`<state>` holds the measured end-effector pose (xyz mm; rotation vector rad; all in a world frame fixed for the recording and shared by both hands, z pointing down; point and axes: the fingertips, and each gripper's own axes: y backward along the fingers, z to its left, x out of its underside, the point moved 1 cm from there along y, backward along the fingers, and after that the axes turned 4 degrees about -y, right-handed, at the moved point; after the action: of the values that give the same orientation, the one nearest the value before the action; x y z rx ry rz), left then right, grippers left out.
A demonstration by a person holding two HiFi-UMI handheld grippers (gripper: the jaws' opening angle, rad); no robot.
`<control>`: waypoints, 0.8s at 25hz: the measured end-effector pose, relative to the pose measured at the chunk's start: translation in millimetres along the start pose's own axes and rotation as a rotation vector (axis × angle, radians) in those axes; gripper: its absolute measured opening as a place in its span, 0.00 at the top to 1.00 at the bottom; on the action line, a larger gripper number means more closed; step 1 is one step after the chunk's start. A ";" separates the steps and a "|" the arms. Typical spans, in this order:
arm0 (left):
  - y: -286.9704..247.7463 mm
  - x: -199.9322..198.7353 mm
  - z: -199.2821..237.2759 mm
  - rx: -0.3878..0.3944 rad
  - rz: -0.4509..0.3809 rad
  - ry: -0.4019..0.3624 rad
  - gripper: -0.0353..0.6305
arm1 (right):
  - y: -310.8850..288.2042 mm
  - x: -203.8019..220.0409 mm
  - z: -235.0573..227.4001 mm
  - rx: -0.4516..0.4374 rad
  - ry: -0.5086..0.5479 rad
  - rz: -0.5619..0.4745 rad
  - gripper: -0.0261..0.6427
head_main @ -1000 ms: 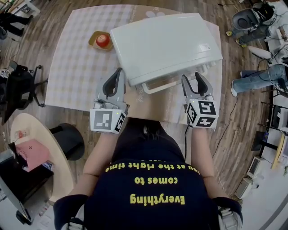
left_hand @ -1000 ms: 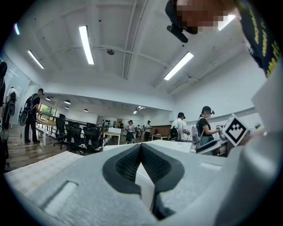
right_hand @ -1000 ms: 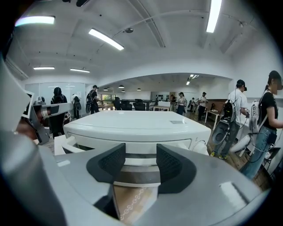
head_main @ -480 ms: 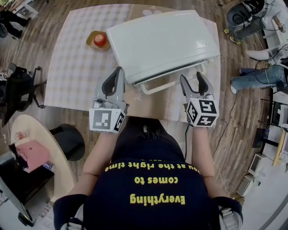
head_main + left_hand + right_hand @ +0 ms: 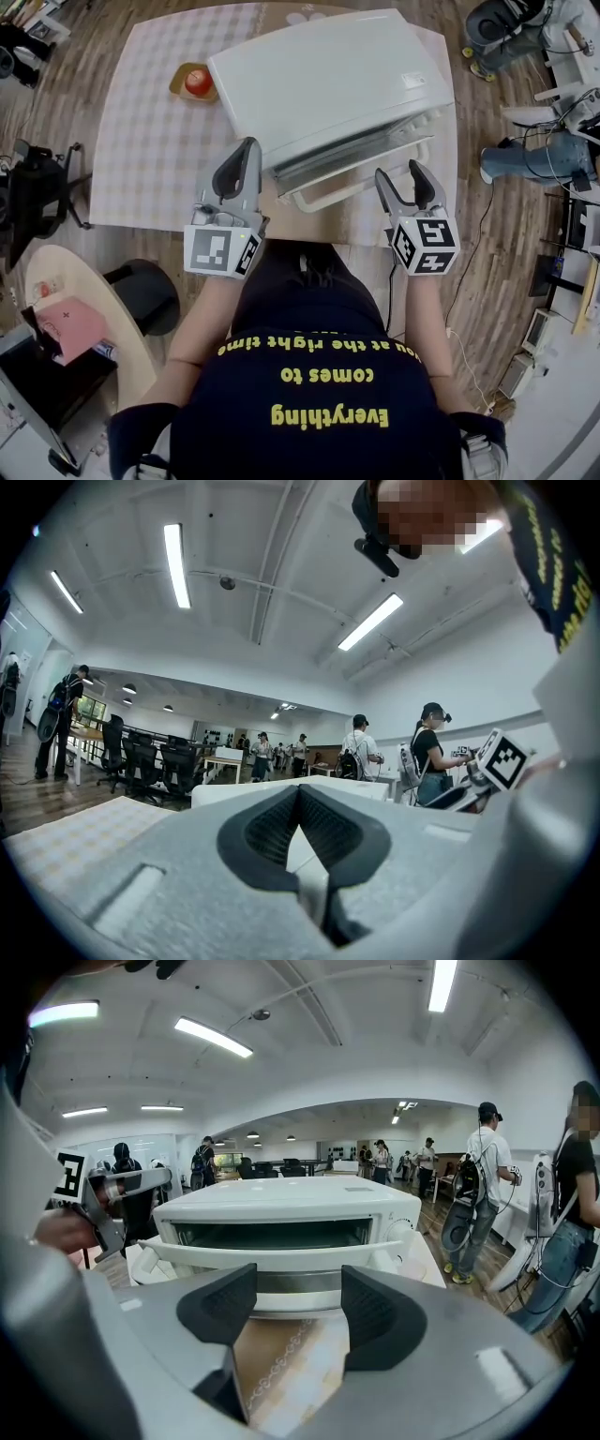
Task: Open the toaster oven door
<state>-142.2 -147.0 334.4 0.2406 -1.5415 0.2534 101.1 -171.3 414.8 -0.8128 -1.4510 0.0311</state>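
Open-plan office or lab hall: strip lights [image 5: 176, 564] are mounted overhead, and office chairs [image 5: 141, 759] and a far desk [image 5: 228, 760] are set out on wooden floor [image 5: 511, 253].

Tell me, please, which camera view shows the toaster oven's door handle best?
The right gripper view: the handle faces the camera as a full white bar. The head view shows the handle slanted from above; the left gripper view does not show it.
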 end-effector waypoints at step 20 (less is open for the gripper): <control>4.4 13.4 -31.5 0.080 0.032 -0.034 0.95 | 34.3 105.9 -18.5 0.038 -0.030 0.223 0.47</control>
<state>-113.4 -133.0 347.2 0.2851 -1.5712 0.3382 150.5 -103.4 490.2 -0.9434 -1.3774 0.2397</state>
